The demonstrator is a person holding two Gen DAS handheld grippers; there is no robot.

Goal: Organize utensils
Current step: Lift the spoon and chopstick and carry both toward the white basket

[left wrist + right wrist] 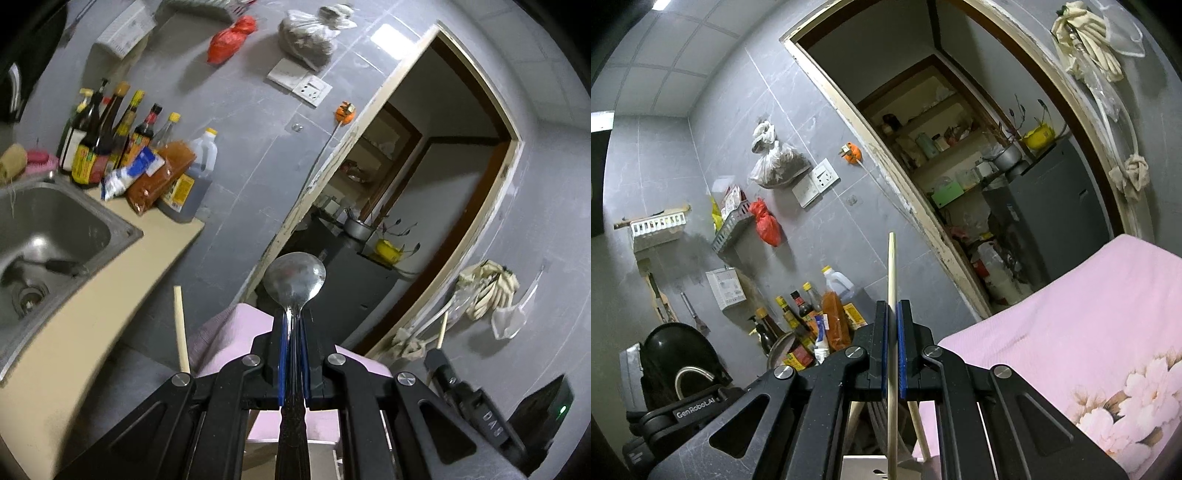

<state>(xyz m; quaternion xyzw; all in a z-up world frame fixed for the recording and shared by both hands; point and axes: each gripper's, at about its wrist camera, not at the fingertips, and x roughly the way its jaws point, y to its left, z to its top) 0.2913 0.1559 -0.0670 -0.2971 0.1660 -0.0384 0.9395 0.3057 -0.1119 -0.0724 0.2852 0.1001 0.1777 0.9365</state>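
In the left wrist view, the left gripper [293,354] was closed tight on the handle of a metal spoon [295,282], whose bowl stood up past the blue pads in front of the doorway [424,206]. Behind the fingers lay a pink cloth [236,332], and a chopstick [181,328] rose just to its left. Further left were the steel sink [55,229] and a cluster of sauce bottles [110,136] on the counter [74,332].

In the right wrist view, the right gripper [893,347] was pinched shut on a single pale chopstick [891,266], which ran upright between the pads and pointed at the grey tiled wall [798,122]. The pink cloth [1071,325] with its flower print lay to the right, the bottles [812,317] low on the left.
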